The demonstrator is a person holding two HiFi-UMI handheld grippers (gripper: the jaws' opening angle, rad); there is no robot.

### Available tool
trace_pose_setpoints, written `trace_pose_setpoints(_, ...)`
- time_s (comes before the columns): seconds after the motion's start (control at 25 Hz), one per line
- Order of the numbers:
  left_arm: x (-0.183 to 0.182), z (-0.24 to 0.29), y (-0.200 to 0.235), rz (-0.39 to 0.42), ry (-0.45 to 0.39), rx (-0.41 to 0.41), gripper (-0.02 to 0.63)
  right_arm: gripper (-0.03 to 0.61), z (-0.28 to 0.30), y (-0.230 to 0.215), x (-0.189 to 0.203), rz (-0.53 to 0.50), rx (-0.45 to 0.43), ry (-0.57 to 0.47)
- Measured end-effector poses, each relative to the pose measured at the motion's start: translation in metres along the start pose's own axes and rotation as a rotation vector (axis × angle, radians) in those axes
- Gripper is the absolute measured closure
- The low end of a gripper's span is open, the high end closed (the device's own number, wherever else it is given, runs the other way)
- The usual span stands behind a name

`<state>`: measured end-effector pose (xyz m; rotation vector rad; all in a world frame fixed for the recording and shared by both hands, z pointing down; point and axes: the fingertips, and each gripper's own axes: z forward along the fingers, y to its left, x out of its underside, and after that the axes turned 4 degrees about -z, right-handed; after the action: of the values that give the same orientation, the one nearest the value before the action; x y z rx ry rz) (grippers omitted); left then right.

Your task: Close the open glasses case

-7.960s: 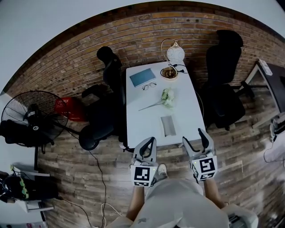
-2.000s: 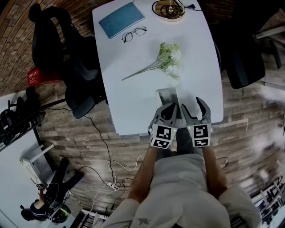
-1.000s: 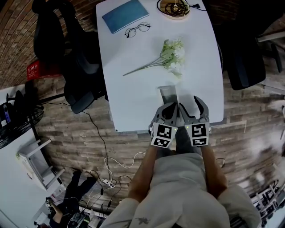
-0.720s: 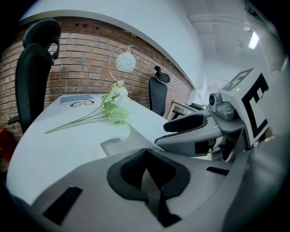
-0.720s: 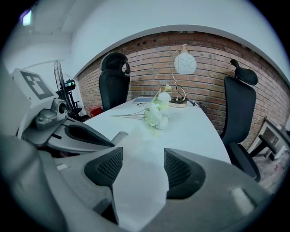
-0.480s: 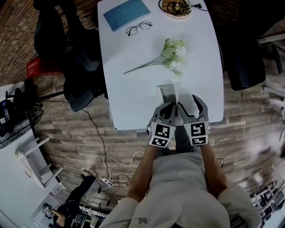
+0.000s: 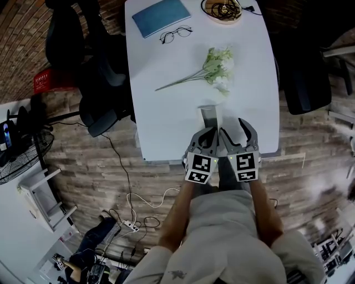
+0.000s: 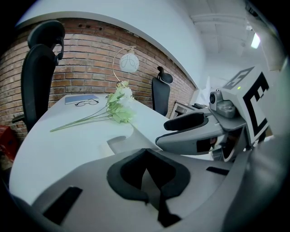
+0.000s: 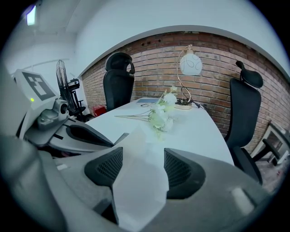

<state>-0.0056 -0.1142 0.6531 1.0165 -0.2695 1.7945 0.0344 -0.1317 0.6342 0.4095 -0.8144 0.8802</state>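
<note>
The open grey glasses case (image 7: 209,115) lies near the front edge of the white table (image 7: 166,122). My left gripper (image 7: 206,133) sits at the case's near end with its pads pressed together; in the left gripper view (image 8: 146,159) the case (image 8: 118,142) lies just beyond them. My right gripper (image 7: 233,128) is beside it on the right, open. In the right gripper view the case's pale lid (image 9: 138,145) stands up between the spread pads of that gripper (image 9: 141,172). Whether the lid touches the pads I cannot tell.
A bunch of white flowers (image 7: 213,66) lies past the case. Further back are spectacles (image 7: 176,35), a blue notebook (image 7: 162,10) and a lamp base (image 7: 222,8). Black office chairs stand at the left (image 7: 94,94) and right (image 7: 302,72). A fan (image 7: 16,150) stands on the floor.
Eight seconds ago both grippers hung short of the table; they have since closed in on the case. Over the last second they barely moved, the right one edging slightly left.
</note>
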Motion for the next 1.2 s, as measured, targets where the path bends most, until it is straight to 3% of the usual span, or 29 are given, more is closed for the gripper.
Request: trace_pose_setpoints(1.2,0.019,-0.012,0.032,-0.049,0.024,-0.081,0.611,0.291,0.011,0.023,-0.007,-0.035,-0.058,0.004)
